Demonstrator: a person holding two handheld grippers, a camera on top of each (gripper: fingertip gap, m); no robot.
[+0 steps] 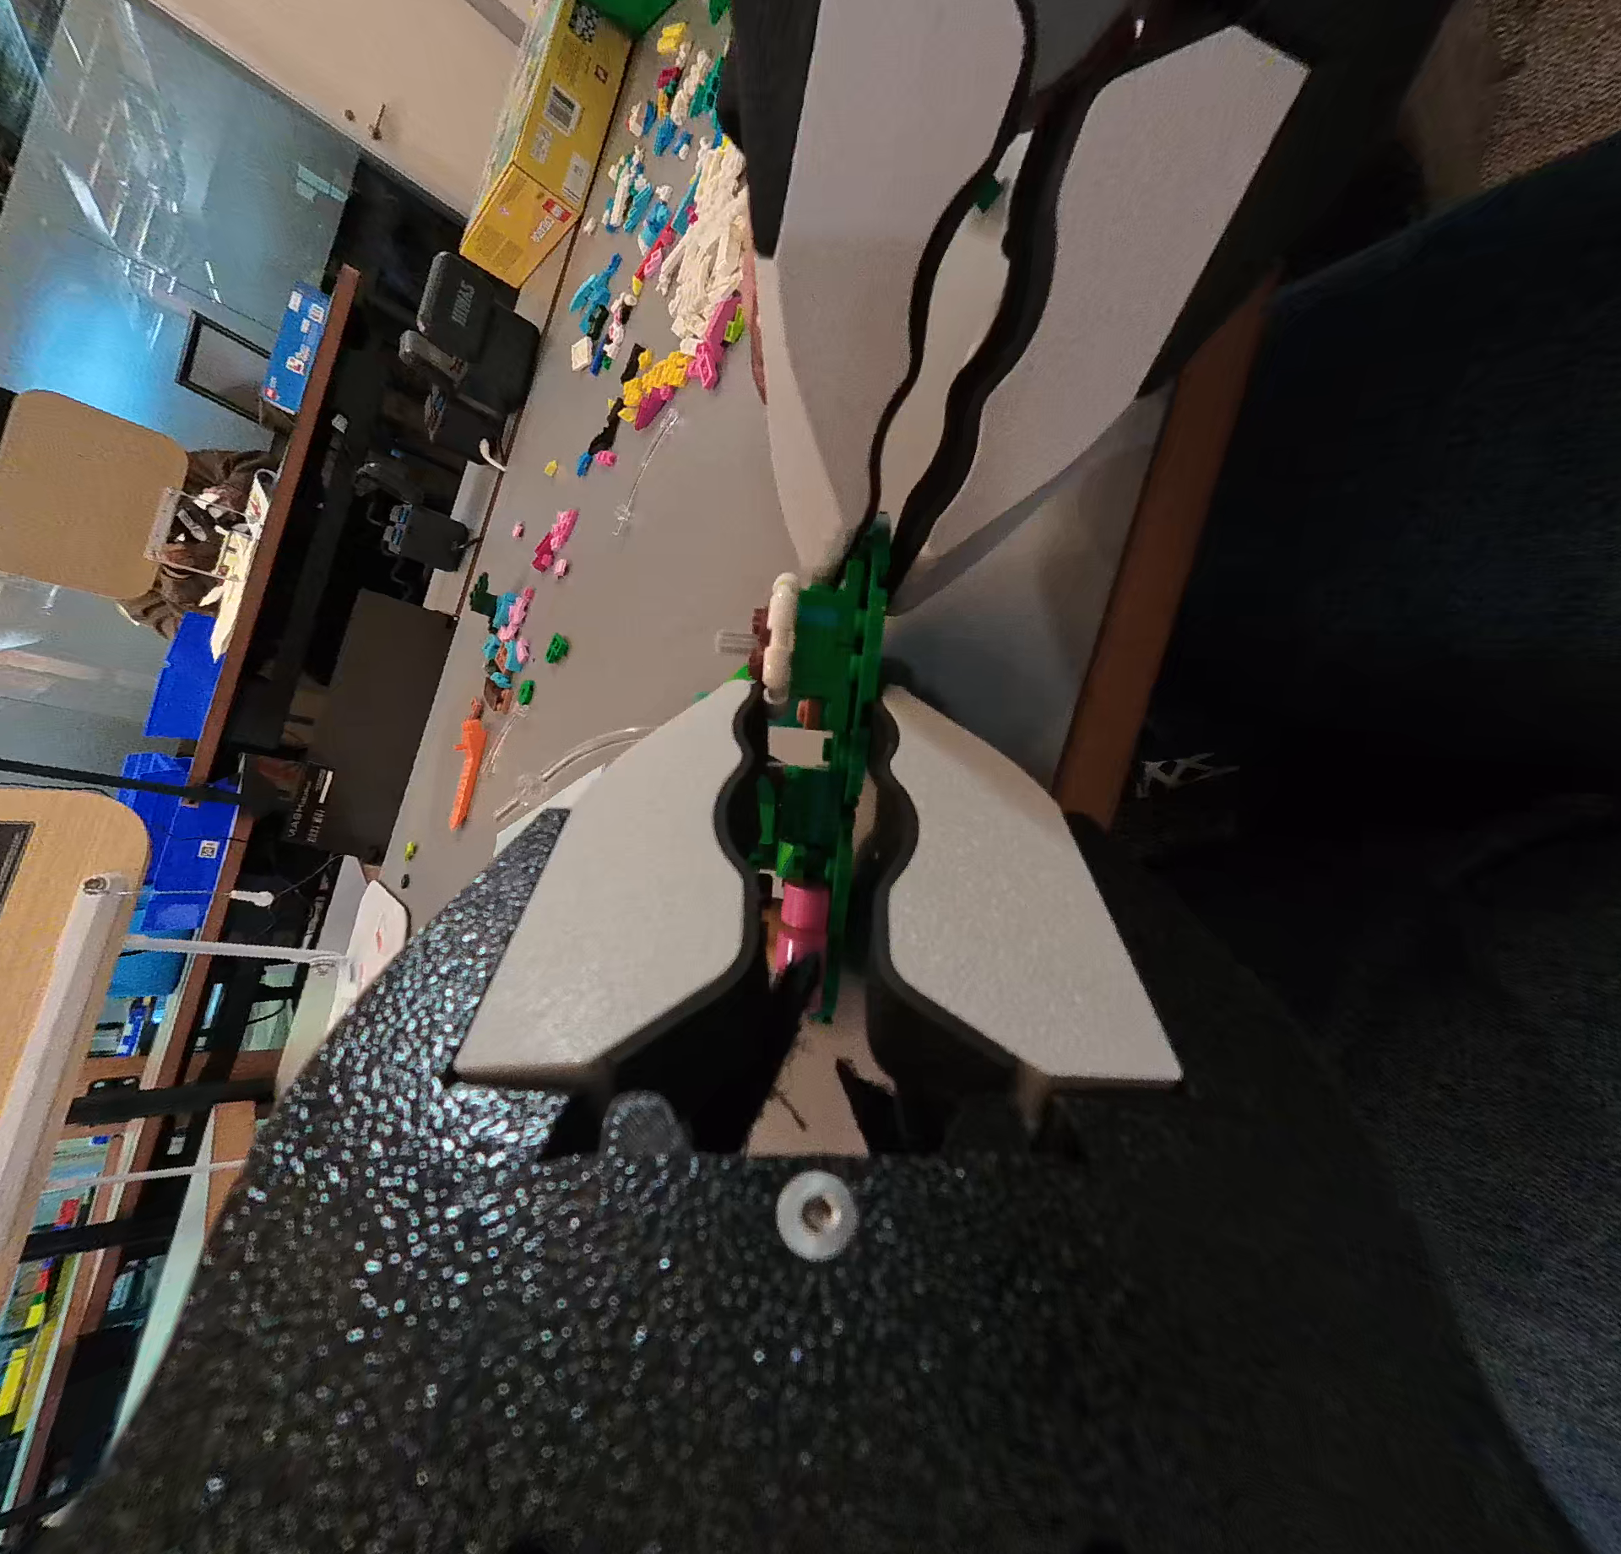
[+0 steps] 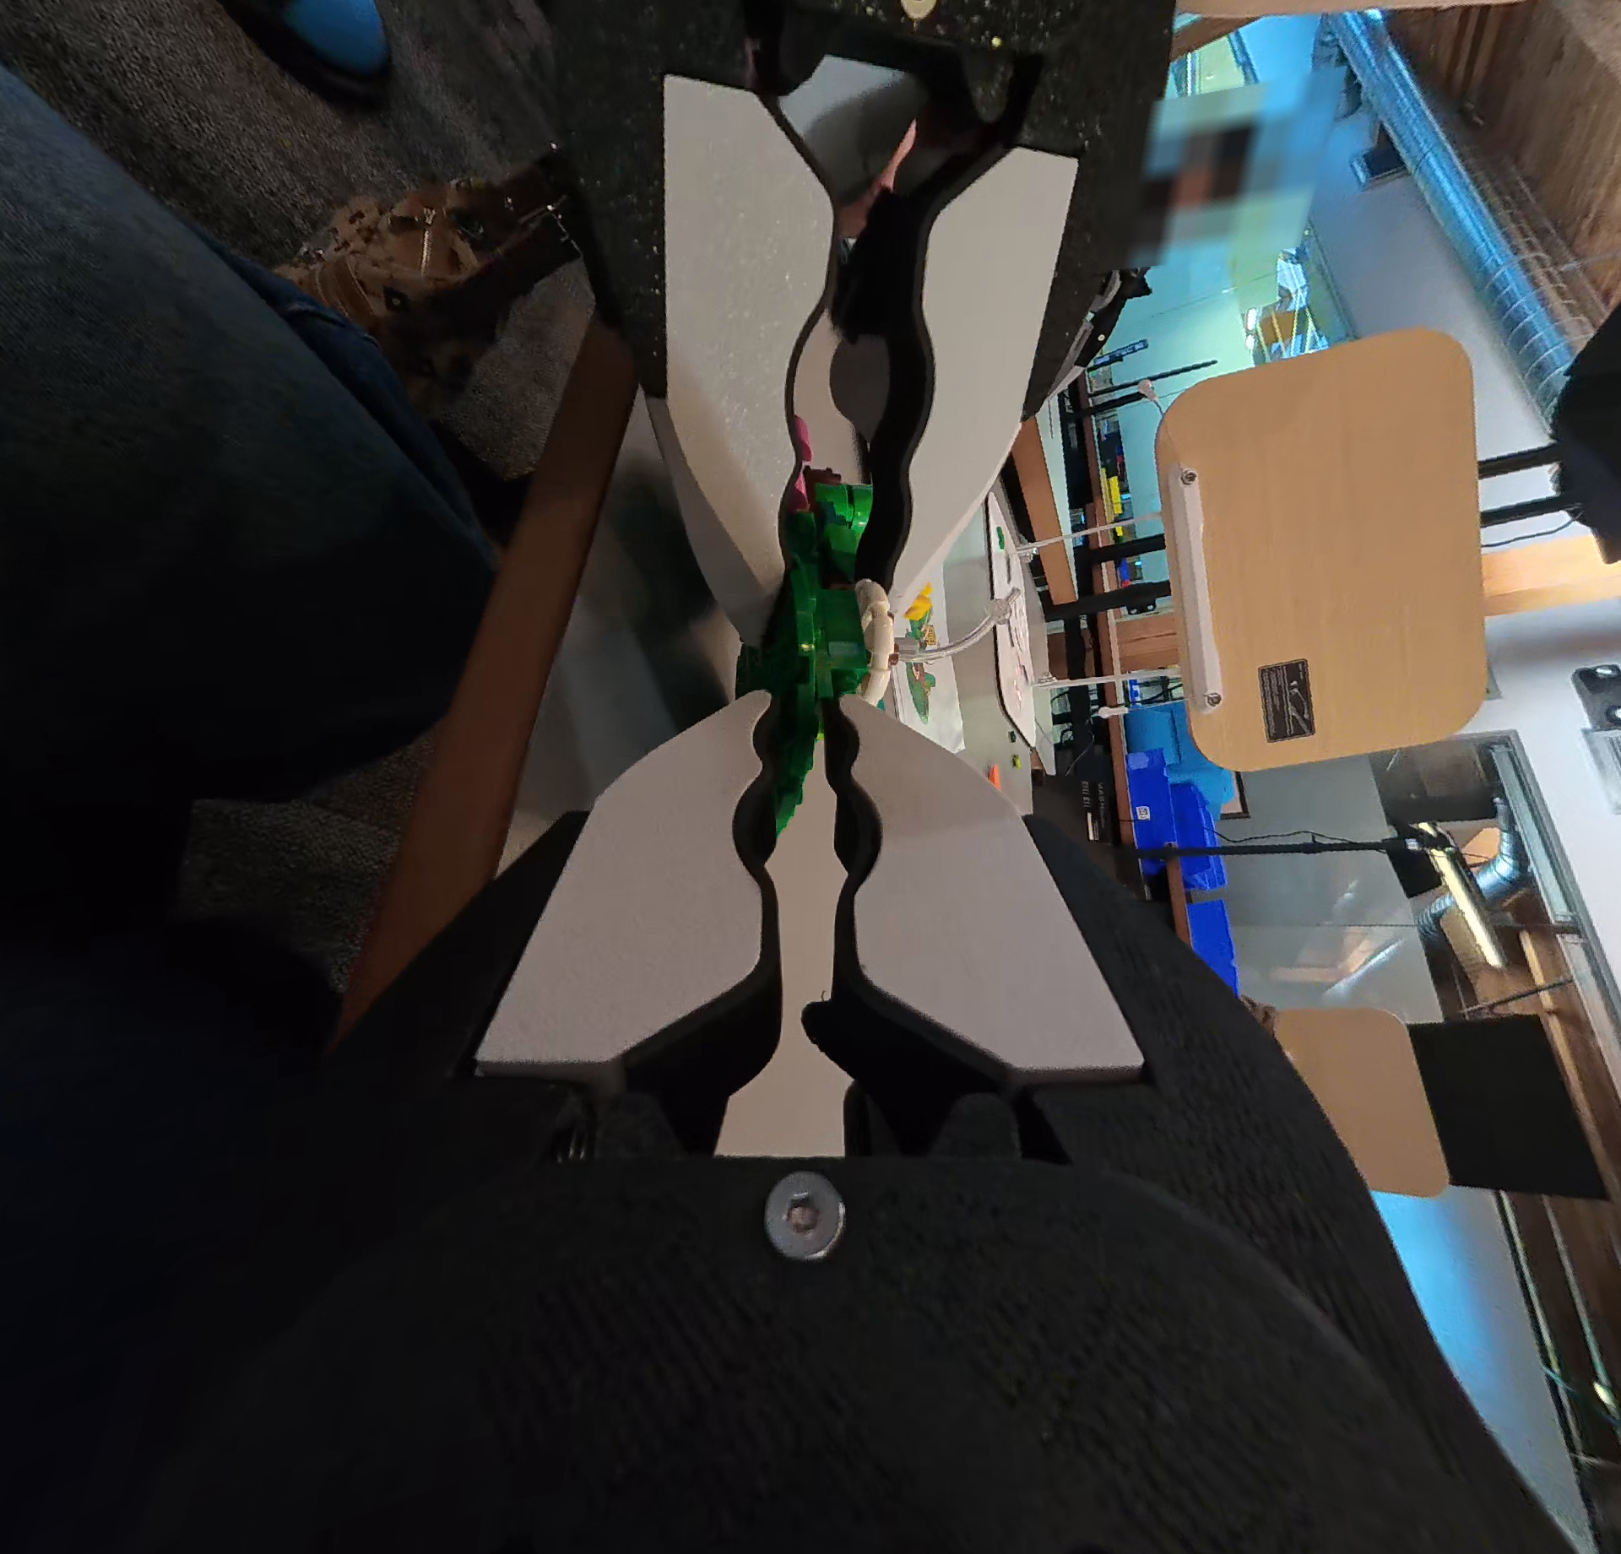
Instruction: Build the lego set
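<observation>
A green brick assembly [image 1: 833, 679], a flat plate carrying green, white and pink pieces and a white ring [image 1: 781, 635], hangs edge-on above the grey table [image 1: 614, 635]. My left gripper [image 1: 820, 709] is shut on its near part, with both pads against it. My right gripper [image 1: 877, 538] comes in from the top and pinches the plate's far end. In the right wrist view my right gripper [image 2: 807, 709] is shut on the thin green plate edge [image 2: 803, 749]. There my left gripper [image 2: 833, 565] holds the opposite end. A clear curved rod [image 2: 965, 635] sticks out beside the ring.
Loose bricks [image 1: 675, 267] in white, pink, cyan and yellow lie scattered across the table. A yellow box [image 1: 544, 153] and a black case [image 1: 474, 345] stand at the far side. An orange piece [image 1: 469, 766] lies nearer. The table's wooden edge [image 1: 1140, 591] is close on the right. The tips of both grippers are at nearly the same place.
</observation>
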